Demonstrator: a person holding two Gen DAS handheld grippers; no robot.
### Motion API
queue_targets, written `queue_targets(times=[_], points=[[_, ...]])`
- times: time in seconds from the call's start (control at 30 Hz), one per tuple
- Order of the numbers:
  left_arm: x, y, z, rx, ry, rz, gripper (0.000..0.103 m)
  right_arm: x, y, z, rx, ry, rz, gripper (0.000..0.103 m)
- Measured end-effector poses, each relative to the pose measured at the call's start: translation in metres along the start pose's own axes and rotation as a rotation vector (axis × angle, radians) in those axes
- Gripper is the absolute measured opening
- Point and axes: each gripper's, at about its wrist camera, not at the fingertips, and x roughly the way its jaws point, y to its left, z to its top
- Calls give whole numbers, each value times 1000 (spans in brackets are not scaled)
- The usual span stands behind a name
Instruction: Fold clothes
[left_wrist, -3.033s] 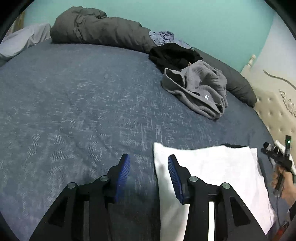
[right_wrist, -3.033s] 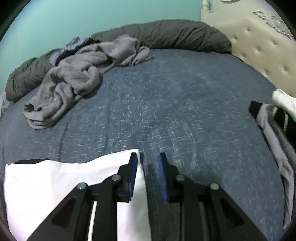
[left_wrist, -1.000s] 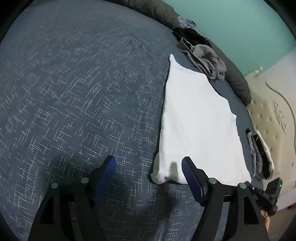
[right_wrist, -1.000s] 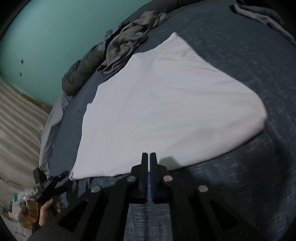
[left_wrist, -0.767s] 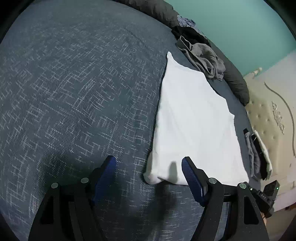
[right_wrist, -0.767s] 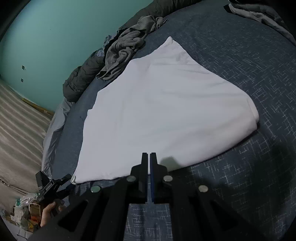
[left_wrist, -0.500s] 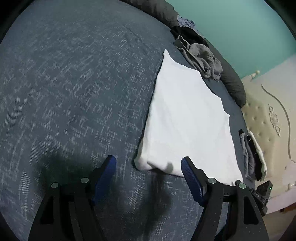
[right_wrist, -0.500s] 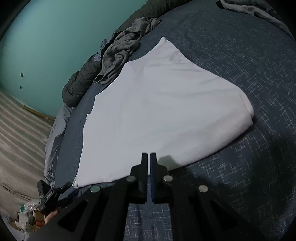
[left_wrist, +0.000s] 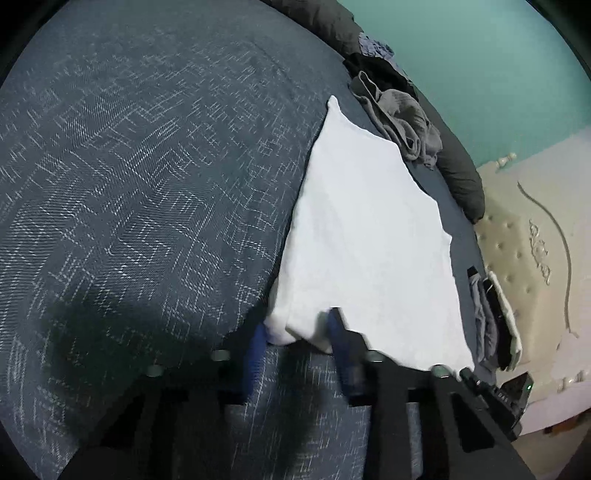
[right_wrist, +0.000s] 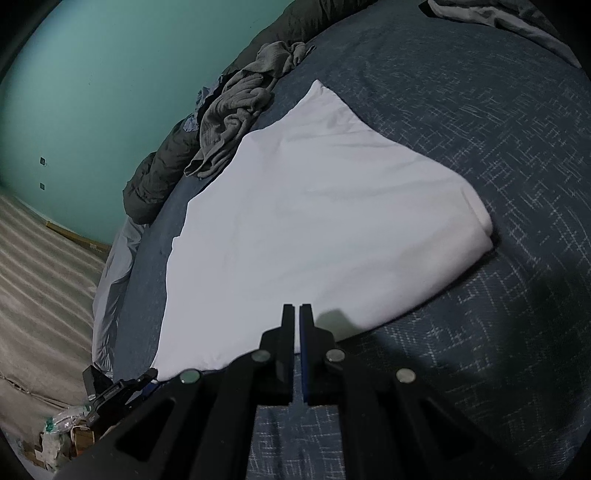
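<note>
A white garment (left_wrist: 369, 240) lies spread flat on the dark blue bed cover (left_wrist: 147, 166). My left gripper (left_wrist: 297, 349) is at its near left corner, still open, and the bunched corner sits between the two blurred blue fingers. My right gripper (right_wrist: 296, 314) is shut at the near edge of the same white garment (right_wrist: 314, 221), apparently pinching it. Each gripper shows in the other's view: the right one (left_wrist: 498, 395) by the near right corner, the left one (right_wrist: 110, 391) at the lower left.
A pile of grey and black clothes (left_wrist: 402, 114) lies past the garment's far corner, against a dark grey bolster (left_wrist: 461, 181). Several folded dark items (left_wrist: 491, 317) are stacked by the cream tufted headboard (left_wrist: 535, 258). Bare bed cover stretches to the left.
My left gripper has moved in on the garment's near left corner and its fingers have narrowed around it. The right gripper has stayed shut at the near edge.
</note>
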Motion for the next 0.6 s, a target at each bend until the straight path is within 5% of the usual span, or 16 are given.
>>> queue_targets(times=[0.17, 0.6], points=[[-6, -8, 4, 20, -30, -18, 12, -2, 2, 0, -3, -4, 16, 2], [-26, -72, 22, 167, -109, -87, 9, -25, -19, 8, 24, -60, 17, 2]])
